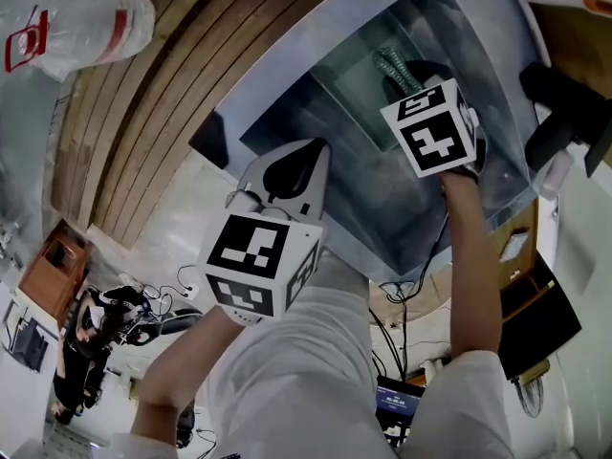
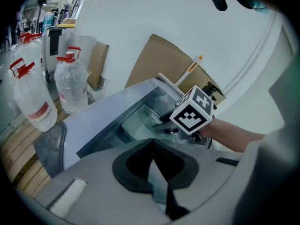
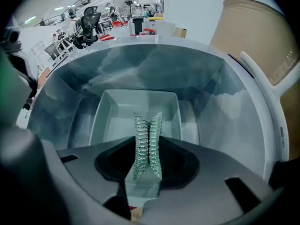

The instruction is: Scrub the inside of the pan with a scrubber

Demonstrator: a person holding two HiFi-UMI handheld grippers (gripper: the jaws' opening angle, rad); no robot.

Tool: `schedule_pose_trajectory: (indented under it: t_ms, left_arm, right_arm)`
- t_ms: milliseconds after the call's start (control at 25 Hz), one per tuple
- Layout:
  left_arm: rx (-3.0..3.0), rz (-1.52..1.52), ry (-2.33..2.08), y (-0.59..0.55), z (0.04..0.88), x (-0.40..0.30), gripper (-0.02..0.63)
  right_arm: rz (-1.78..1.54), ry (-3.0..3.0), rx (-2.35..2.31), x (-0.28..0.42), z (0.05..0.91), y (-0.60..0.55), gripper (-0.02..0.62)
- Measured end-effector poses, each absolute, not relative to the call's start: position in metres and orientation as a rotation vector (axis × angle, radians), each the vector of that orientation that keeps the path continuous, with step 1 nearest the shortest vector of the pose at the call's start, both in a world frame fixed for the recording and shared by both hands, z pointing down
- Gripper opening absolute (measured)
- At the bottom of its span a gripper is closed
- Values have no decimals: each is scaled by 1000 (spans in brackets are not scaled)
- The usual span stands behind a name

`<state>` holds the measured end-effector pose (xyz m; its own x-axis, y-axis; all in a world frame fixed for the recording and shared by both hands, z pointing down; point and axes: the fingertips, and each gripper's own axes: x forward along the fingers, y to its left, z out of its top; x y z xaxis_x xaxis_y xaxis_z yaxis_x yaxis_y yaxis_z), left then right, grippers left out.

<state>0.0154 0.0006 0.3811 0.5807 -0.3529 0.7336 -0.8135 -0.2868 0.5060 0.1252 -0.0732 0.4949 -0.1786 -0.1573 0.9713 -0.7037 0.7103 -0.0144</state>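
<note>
Inside the sink (image 3: pixel 234 107), the rectangular pan (image 3: pixel 112 116) sits on the basin floor. Metal-mesh scrubber (image 3: pixel 147 144) is over the pan, pinched between the right gripper (image 3: pixel 146 170) jaws; contact unclear. Left gripper (image 2: pixel 152 149) is outside the basin, jaws together, holding nothing.

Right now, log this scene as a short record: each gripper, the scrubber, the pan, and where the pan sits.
left gripper: jaws together, nothing between them, held near the sink's rim
right gripper: shut on the scrubber, lowered into the sink
scrubber: green-silver mesh, standing up between the jaws, over the pan; contact cannot be told
pan: pale, rectangular, on the sink floor, nothing else seen in it
sink: deep, grey, steep walls
</note>
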Motion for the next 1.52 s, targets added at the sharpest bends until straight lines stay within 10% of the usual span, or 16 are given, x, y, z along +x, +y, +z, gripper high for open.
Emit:
schedule_pose_trajectory:
  t_ms: [1520]
  left_arm:
    - [1871, 589, -967, 5, 371, 9, 6]
  right_arm:
    - [679, -1846, 734, 99, 448, -72, 132]
